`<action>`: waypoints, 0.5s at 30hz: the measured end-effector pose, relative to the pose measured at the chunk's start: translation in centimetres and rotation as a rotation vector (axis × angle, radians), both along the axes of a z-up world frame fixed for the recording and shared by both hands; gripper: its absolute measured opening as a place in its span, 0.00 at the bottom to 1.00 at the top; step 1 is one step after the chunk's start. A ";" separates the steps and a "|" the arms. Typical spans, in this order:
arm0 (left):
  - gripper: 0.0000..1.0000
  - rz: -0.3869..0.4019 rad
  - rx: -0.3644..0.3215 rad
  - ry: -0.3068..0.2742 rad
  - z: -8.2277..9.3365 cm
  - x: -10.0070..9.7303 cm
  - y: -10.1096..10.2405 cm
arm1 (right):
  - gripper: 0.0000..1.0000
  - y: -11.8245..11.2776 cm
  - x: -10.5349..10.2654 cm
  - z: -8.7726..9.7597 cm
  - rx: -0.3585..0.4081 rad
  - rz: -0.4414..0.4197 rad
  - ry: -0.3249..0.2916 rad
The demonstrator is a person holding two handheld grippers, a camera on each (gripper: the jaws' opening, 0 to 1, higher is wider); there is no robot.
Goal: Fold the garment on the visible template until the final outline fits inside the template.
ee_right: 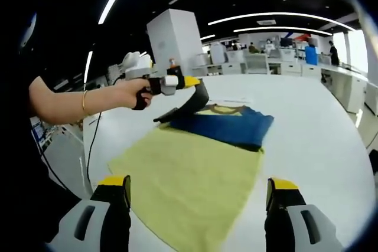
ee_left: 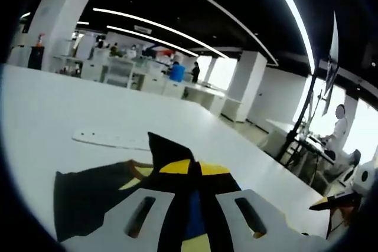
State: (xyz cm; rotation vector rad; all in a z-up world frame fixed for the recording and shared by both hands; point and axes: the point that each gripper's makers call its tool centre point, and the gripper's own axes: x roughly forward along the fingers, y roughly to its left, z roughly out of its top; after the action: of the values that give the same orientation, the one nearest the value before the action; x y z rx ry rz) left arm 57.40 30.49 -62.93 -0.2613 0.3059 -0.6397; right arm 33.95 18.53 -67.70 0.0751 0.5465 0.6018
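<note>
A dark blue garment with a yellow-trimmed neck lies partly folded on the far end of a yellow template, which is spread on the white table. A person's hand holds my left gripper above the garment's left edge, shut on a strip of dark fabric that hangs down to the pile. In the left gripper view that fabric fills the space between the closed jaws of the left gripper. My right gripper is open and empty over the template's near end, and its yellow tip shows at the far right.
A white perforated strip lies on the table beyond the garment. The person's forearm reaches in from the left. A black stand rises past the table's right edge. Desks and people are far behind.
</note>
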 end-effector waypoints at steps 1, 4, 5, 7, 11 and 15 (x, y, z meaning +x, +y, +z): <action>0.01 -0.002 0.001 0.001 -0.1 0.1 -0.2 | 0.95 -0.1 0.0 -0.1 -0.001 -0.003 0.002; 0.01 -0.014 0.005 0.000 -0.3 0.1 -0.8 | 0.95 -0.1 -0.1 -0.4 -0.002 -0.005 0.008; 0.01 -0.021 0.010 0.001 -0.4 0.1 -1.0 | 0.95 -0.1 -0.1 -0.4 -0.001 -0.005 0.010; 0.01 -0.032 0.017 0.006 -0.8 0.1 -1.6 | 0.95 -0.1 -0.1 -0.7 -0.004 -0.004 0.018; 0.01 -0.061 0.031 0.007 -1.3 -0.1 -2.7 | 0.94 0.0 -0.1 -0.7 -0.004 -0.008 0.020; 0.01 -0.079 0.049 0.017 -2.0 -0.1 -3.6 | 0.94 0.0 -0.1 -0.8 0.001 -0.012 0.027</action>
State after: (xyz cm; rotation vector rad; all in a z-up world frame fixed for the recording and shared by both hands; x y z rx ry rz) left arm 57.34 26.91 -64.94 -0.2091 0.3493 -0.7072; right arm 33.88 18.52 -68.51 0.0868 0.5713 0.5904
